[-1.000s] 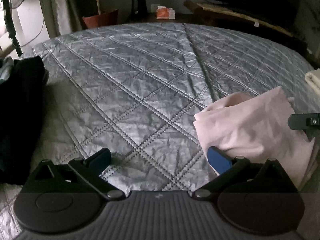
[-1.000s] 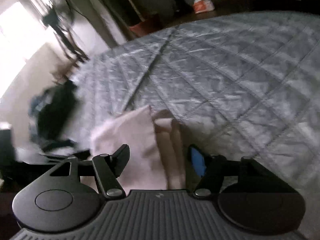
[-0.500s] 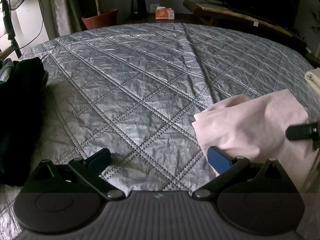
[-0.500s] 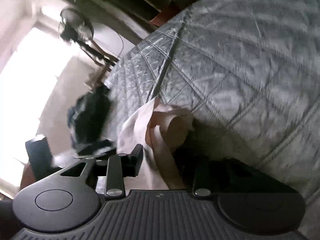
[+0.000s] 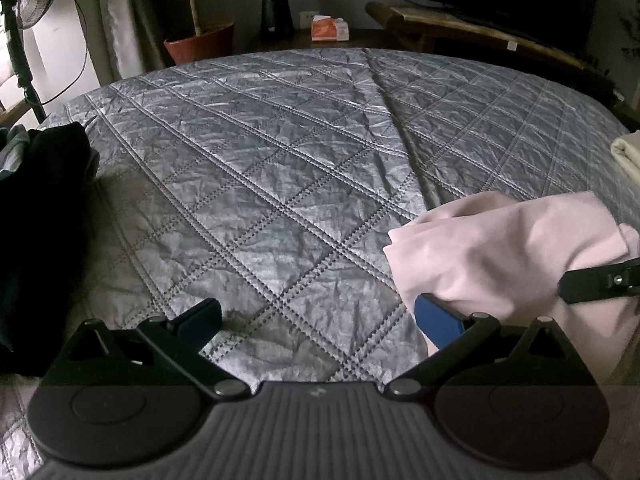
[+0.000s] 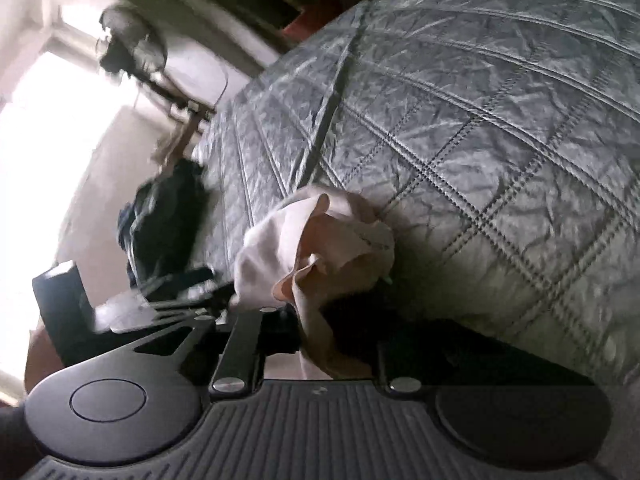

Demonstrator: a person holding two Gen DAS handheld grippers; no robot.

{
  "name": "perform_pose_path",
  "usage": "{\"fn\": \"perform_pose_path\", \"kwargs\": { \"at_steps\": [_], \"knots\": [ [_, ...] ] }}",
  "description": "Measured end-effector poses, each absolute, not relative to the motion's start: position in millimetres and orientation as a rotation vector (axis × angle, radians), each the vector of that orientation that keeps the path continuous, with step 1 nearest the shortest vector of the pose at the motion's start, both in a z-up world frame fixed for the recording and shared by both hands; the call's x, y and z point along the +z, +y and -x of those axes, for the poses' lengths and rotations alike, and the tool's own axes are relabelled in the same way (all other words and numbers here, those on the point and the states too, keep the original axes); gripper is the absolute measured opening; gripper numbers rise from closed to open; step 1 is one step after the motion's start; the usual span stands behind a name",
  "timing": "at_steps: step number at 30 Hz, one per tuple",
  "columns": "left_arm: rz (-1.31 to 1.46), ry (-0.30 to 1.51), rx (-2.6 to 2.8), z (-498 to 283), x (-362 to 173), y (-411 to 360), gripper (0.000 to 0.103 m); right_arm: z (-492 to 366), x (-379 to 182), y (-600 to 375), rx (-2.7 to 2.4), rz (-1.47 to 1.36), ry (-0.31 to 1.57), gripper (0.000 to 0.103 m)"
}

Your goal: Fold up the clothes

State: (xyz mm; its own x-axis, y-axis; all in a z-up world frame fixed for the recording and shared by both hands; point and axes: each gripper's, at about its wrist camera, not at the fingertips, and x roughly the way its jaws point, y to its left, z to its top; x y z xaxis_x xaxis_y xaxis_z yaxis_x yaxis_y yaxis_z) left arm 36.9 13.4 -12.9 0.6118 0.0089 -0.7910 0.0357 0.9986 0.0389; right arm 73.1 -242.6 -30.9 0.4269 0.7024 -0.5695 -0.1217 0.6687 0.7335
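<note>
A pale pink garment [image 5: 508, 252] lies bunched on the grey quilted bedspread [image 5: 280, 160], at the right of the left wrist view. My left gripper [image 5: 316, 312] hovers low over the bedspread, open and holding nothing; its right blue pad [image 5: 436, 320] touches the garment's near edge. A black finger [image 5: 596, 282] of my right gripper reaches in over the garment from the right. In the right wrist view the pink garment [image 6: 320, 248] is gathered in folds and pinched in my right gripper [image 6: 320, 332], which is rolled sideways. The right fingertip is lost in shadow.
A heap of dark clothes [image 5: 36, 220] sits at the bed's left edge. Cream folded fabric [image 5: 628, 152] shows at the right edge. Beyond the bed stand a terracotta pot [image 5: 200, 42], a fan [image 6: 132, 44] and a low wooden bench [image 5: 480, 28].
The right gripper's fingers closed on the pink garment, and it rolled sideways, bunching and lifting the cloth. The left gripper stayed almost still and open.
</note>
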Motion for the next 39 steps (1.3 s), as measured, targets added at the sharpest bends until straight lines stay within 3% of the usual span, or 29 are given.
{"fn": "perform_pose_path", "kwargs": {
  "at_steps": [1, 4, 10, 19, 22, 25, 27, 30, 31, 32, 33, 36, 39],
  "knots": [
    [-0.047, 0.915, -0.013, -37.4, -12.1, 13.7, 0.103, -68.5, -30.5, -245.1, 0.546, -0.701, 0.991, 0.015],
    [-0.019, 0.920, 0.004, -39.4, -8.8, 16.8, 0.088, -54.5, -29.0, -253.9, 0.494, -0.797, 0.937, 0.014],
    [0.051, 0.894, 0.055, -39.4, -1.0, 26.9, 0.087, -29.0, -9.9, -290.4, 0.381, -0.938, 0.768, 0.014],
    [-0.009, 0.898, 0.009, -34.5, -3.1, 12.2, 0.088, 3.5, 38.9, -417.7, 0.013, -1.171, 0.183, 0.015],
    [-0.023, 0.902, 0.000, -34.4, -4.1, 8.6, 0.088, 14.9, 27.8, -456.3, -0.199, -1.271, 0.080, 0.015],
    [-0.036, 0.904, -0.015, -30.2, -4.1, 7.2, 0.088, 14.9, -5.4, -486.4, -0.447, -1.281, 0.132, 0.019],
    [-0.046, 0.905, -0.026, -27.1, -4.0, 6.3, 0.089, 5.8, -22.9, -495.8, -0.569, -1.207, 0.331, 0.019],
    [-0.043, 0.907, -0.036, -26.4, -2.1, 4.9, 0.090, -0.7, -4.3, -488.6, -0.546, -0.993, 0.398, 0.032],
    [-0.042, 0.908, -0.039, -26.4, -1.4, 4.5, 0.090, -1.2, 3.3, -485.8, -0.566, -0.936, 0.422, 0.038],
    [-0.042, 0.906, -0.043, -26.0, -0.7, 4.1, 0.091, -1.5, 10.8, -483.0, -0.586, -0.879, 0.444, 0.051],
    [-0.043, 0.903, -0.047, -25.4, 0.0, 3.7, 0.091, 1.4, 18.1, -480.0, -0.606, -0.813, 0.455, 0.054],
    [-0.048, 0.916, -0.071, -22.5, 0.6, 0.8, 0.091, 2.5, 49.7, -452.6, -0.673, -0.420, 0.474, 0.051],
    [-0.053, 0.932, -0.097, -19.6, 1.1, -2.4, 0.091, -10.6, 59.4, -432.1, -0.595, -0.233, 0.469, 0.038]
  ]
}}
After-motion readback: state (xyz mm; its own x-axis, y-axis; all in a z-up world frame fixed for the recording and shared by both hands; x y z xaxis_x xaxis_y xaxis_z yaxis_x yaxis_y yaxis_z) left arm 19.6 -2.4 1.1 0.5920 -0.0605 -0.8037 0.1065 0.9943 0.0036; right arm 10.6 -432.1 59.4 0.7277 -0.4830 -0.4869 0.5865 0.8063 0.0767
